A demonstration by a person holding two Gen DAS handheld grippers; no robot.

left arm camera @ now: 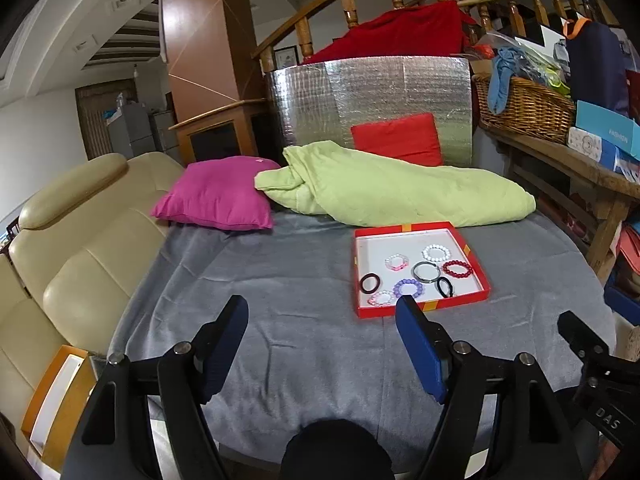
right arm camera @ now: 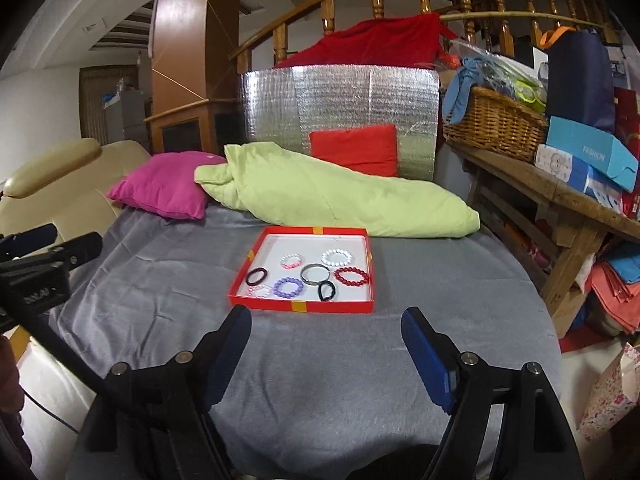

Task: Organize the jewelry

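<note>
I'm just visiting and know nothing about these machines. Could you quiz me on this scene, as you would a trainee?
1. True or false: all the bracelets lie inside the red tray.
2. Which bracelet lies nearest the tray's right wall: A) purple bracelet, B) red bracelet, C) pink bracelet?
3. Are the left tongs and right tongs holding anything?

Key:
1. True; none shows on the grey blanket.
2. B.
3. No. Both are open and empty, short of the tray.
</note>
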